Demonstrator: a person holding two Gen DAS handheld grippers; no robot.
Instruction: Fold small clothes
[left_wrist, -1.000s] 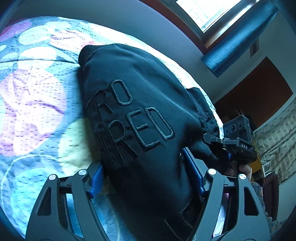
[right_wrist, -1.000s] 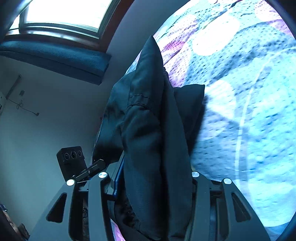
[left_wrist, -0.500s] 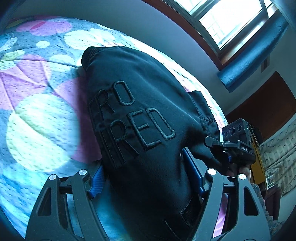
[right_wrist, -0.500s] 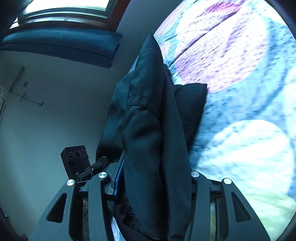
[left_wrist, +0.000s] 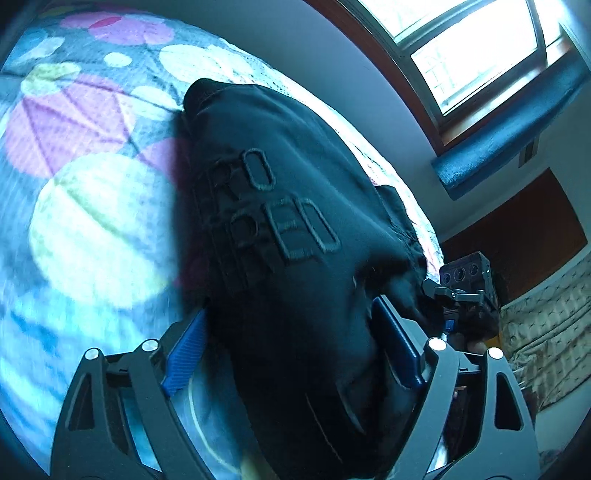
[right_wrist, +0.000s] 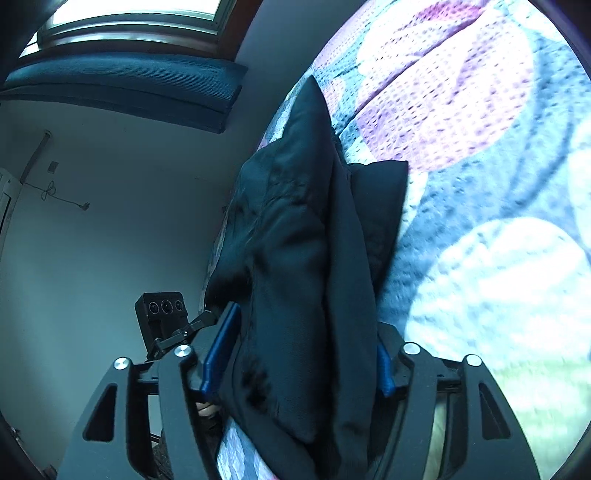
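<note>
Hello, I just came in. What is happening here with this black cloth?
A person is folding a small black garment over a patterned bedspread, with a handheld gripper in each hand. The left gripper is shut on one part of the garment, and the right gripper is shut on another part, so the cloth hangs bunched between the two. Raised letters show on the fabric. The fold is not yet laid flat on the bed.

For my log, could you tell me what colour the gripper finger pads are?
Blue pads, clearest in the left wrist view.
</note>
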